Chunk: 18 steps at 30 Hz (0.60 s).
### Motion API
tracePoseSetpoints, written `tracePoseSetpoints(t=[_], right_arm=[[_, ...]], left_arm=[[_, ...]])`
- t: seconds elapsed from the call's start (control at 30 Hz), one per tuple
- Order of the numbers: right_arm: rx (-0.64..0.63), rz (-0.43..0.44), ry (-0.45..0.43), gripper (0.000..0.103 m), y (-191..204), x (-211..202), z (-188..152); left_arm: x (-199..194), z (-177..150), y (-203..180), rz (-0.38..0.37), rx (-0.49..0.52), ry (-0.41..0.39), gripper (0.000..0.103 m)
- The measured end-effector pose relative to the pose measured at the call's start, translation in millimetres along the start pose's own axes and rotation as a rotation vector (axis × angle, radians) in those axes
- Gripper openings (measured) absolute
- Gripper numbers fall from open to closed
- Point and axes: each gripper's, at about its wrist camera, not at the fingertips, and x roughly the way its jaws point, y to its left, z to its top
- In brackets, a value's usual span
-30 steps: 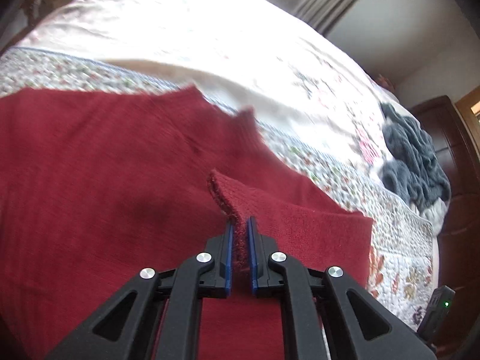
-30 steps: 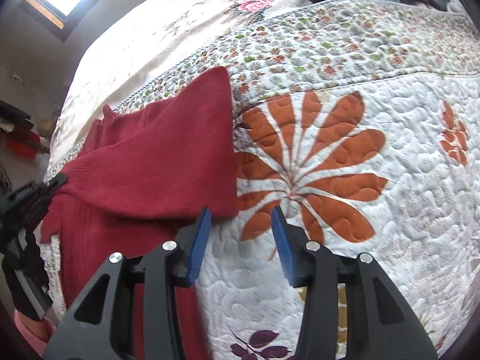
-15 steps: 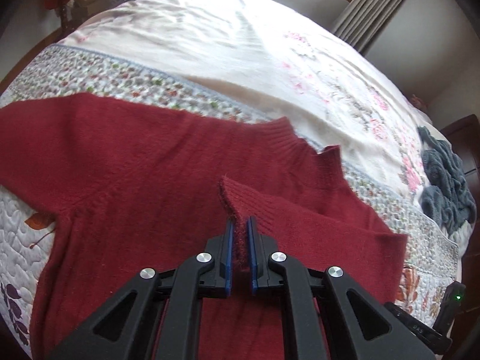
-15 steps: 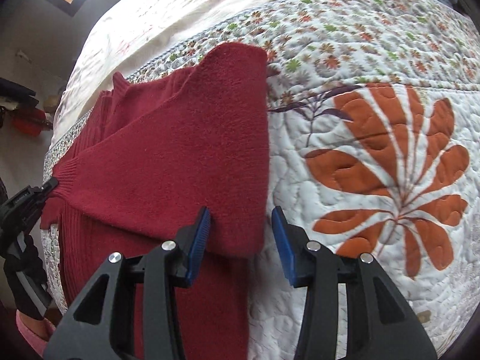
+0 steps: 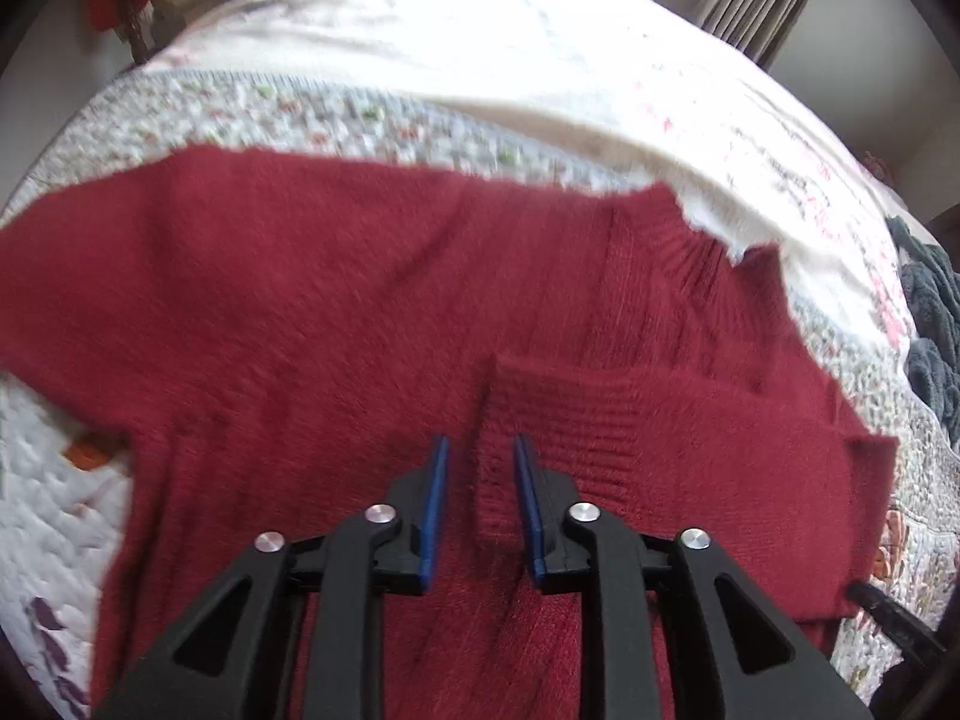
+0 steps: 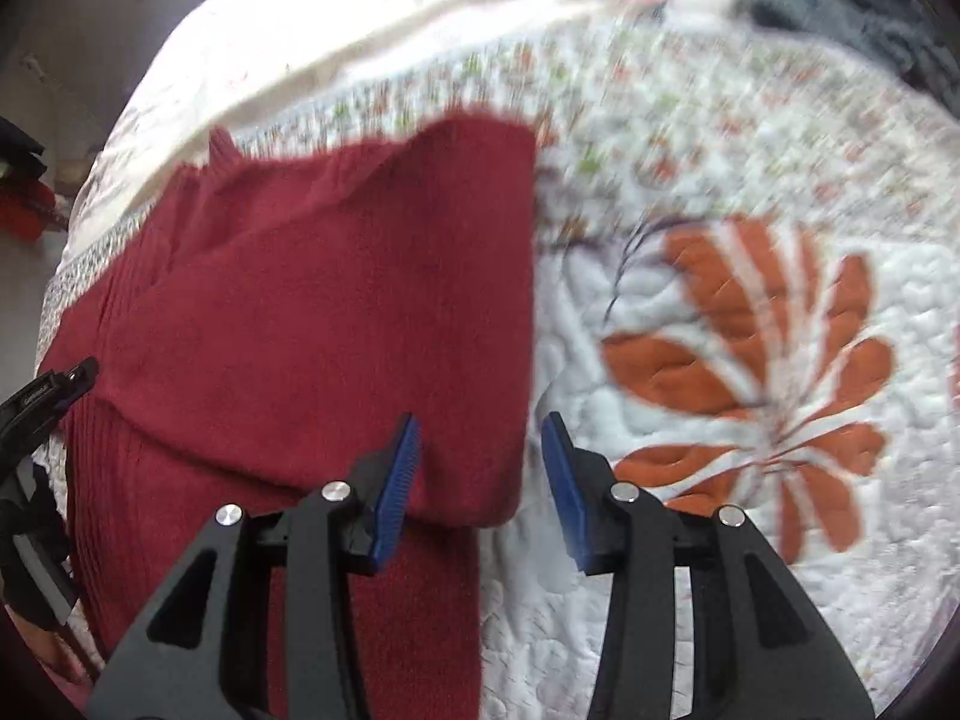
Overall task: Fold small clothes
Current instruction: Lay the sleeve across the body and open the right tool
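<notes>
Here the red knit sweater [image 5: 336, 300] is lying spread on the quilted bedspread [image 6: 750, 180], one sleeve folded across the body with its ribbed cuff [image 5: 558, 414] resting near the middle. The left gripper [image 5: 478, 504] is sitting with its jaws parted on either side of the cuff's edge, gripping nothing. The right gripper [image 6: 480, 468] is hanging wide open over the sleeve's folded corner, also empty.

The knit looks soft, light and limp, so it is likely going to sag and stretch wherever it is lifted. The ribbed cuff, the hem and the folded edges seem the firmest places to pinch.

The left wrist view is showing the collar [image 5: 702, 252] and the other sleeve lying unfolded. The right wrist view is showing the fold's outer edge against the quilt's orange flower [image 6: 762, 384].
</notes>
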Motion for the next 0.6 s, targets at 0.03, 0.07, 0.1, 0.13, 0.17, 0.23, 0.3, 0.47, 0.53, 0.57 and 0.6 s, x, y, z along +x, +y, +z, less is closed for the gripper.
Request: tracePoseSetpoints(t=[0.03,0.07,0.1,0.13,0.17,0.23,0.3,0.47,0.53,0.57,0.6], right_arm=[[-0.005,0.001,-0.032,0.044,0.6,-9.8,1.2],[-0.010,0.022,-0.058,0.045,5.5,-20.4,3.9],[-0.017,0.047,-0.067,0.046,13.1,-24.7,8.2],[-0.025,0.070,-0.065,0.047,19.6,-26.5,10.5],[-0.038,0.097,-0.050,0.047,27.5,-25.2,12.2],[-0.054,0.129,-0.014,0.047,41.3,-15.0,13.5],[-0.070,0.127,0.026,0.047,51.2,-0.1,13.6],[-0.065,0.088,0.118,0.047,57.1,42.7,5.2],[-0.070,0.079,0.122,0.048,54.6,51.3,-0.7],[-0.077,0.076,0.116,0.048,55.4,53.5,-2.5],[-0.081,0.072,0.113,0.049,55.5,54.5,-3.1]], left_arm=[[-10.0,2.6,-1.7,0.004,0.008,-0.026,0.033],[-19.1,4.1,-4.6,0.006,0.020,-0.054,0.036],[-30.5,5.2,-12.3,-0.005,0.047,-0.084,0.037],[-34.0,6.4,-18.8,-0.016,0.063,-0.091,0.038],[-37.1,6.2,-29.7,-0.045,0.089,-0.091,0.040],[-32.4,4.9,-44.6,-0.078,0.118,-0.068,0.042],[-19.1,-0.7,-59.8,-0.091,0.150,-0.022,0.042],[20.1,-15.1,-69.3,-0.065,0.171,0.082,0.042],[28.4,-20.3,-67.8,-0.054,0.185,0.081,0.042],[30.4,-22.2,-68.5,-0.052,0.198,0.074,0.042],[30.2,-24.1,-69.3,-0.053,0.203,0.070,0.042]])
